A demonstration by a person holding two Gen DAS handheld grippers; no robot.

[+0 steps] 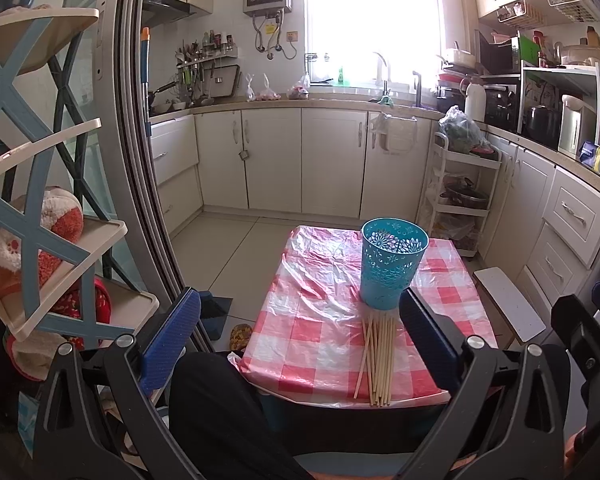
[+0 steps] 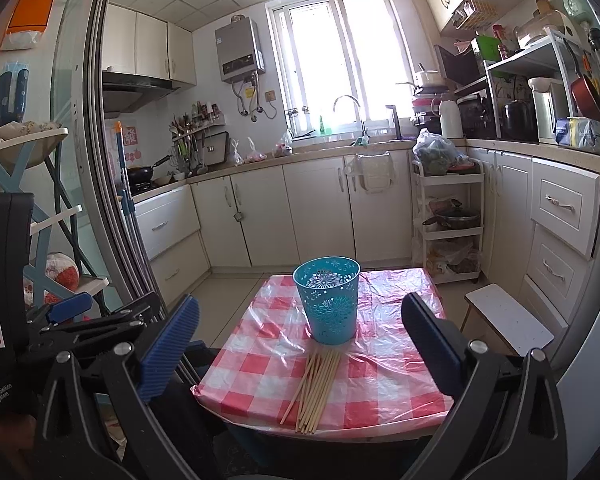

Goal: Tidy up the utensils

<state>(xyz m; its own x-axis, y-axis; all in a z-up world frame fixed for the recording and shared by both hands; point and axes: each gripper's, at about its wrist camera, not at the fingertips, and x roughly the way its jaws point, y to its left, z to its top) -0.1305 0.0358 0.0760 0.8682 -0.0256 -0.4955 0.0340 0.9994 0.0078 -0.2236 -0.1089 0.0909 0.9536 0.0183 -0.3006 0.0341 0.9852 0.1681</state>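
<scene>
A bundle of several wooden chopsticks lies on the near edge of a small table with a red-and-white checked cloth. A turquoise perforated plastic cup stands upright just behind them. Both show in the right wrist view too: chopsticks, cup, cloth. My left gripper is open and empty, held short of the table's near edge. My right gripper is open and empty, also short of the table. The left gripper shows at the left of the right wrist view.
A white stool stands right of the table. A white trolley with pots stands behind it. Cabinets line the back and right walls. A sliding door frame and a shelf rack are on the left.
</scene>
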